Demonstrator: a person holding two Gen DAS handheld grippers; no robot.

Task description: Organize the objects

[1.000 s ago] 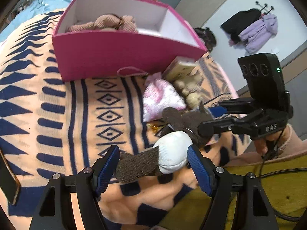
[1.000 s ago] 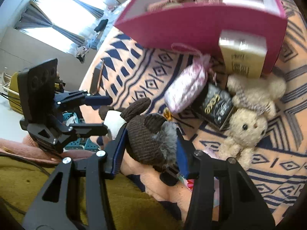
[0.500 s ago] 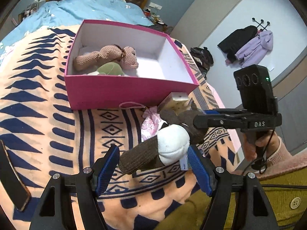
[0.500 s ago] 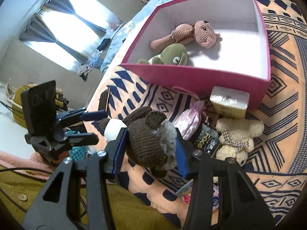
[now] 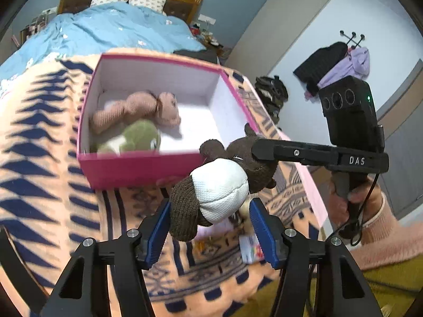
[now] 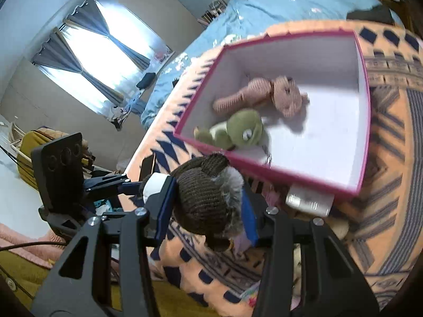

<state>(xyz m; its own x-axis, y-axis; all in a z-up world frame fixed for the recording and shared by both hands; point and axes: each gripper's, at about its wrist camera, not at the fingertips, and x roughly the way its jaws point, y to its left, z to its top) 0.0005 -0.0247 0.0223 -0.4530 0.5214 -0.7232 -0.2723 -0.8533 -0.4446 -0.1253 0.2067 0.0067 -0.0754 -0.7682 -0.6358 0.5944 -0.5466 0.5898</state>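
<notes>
**Brown plush toy carried in the air, near side of the pink box**

Gripping the brown plush toy (image 6: 208, 206) with the right gripper (image 6: 207, 208), blue fingers (image 6: 165, 208) clamped on its knitted head. Closing the left gripper (image 5: 208, 227) around the toy's white-tipped limb (image 5: 219, 192); left finger already touching, right finger still apart. Hanging above the patterned blanket (image 5: 39, 211) on the bed, just near of the pink box (image 5: 137, 169). Lying inside the box: a pink knitted bear (image 5: 140, 111) and a green plush (image 5: 137, 140).
</notes>
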